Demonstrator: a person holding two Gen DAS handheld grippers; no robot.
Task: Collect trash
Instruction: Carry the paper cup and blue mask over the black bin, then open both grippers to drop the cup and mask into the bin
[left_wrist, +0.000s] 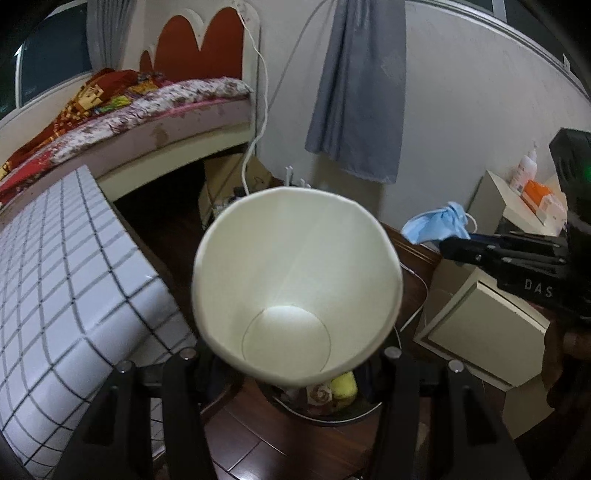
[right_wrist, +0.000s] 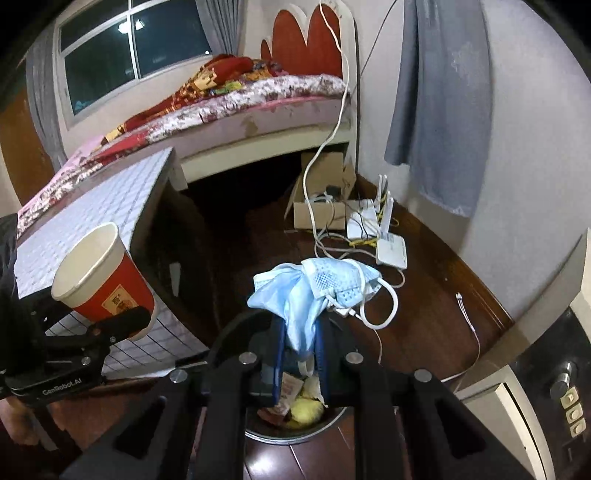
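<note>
While both grippers hang over the dark wooden floor, each carries one piece of trash. The left gripper is clamped on a paper cup, red outside and white inside, empty; in the right wrist view one black finger presses across the cup's lower wall, and the cup leans with its mouth up and toward the table. In the left wrist view the cup's open mouth fills the middle of the frame, its base down between the gripper's arms. The right gripper has its blue-padded fingers nearly together, pinched on a crumpled light-blue face mask; the mask bunches above the fingertips, its white ear loop drooping to the right. Directly below both grippers sits a round trash bin with a metal rim; yellow wads and a printed wrapper lie inside it. The cup's base is over the bin's far side in the left view, not touching the rim as far as can be seen. To the left stands a table with a white grid-pattern cloth, near the cup. Beyond it: a bed with a flowered cover and red headboard. Against the wall, white routers and tangled cables lie beside a cardboard box. A grey cloth hangs on the wall.
</note>
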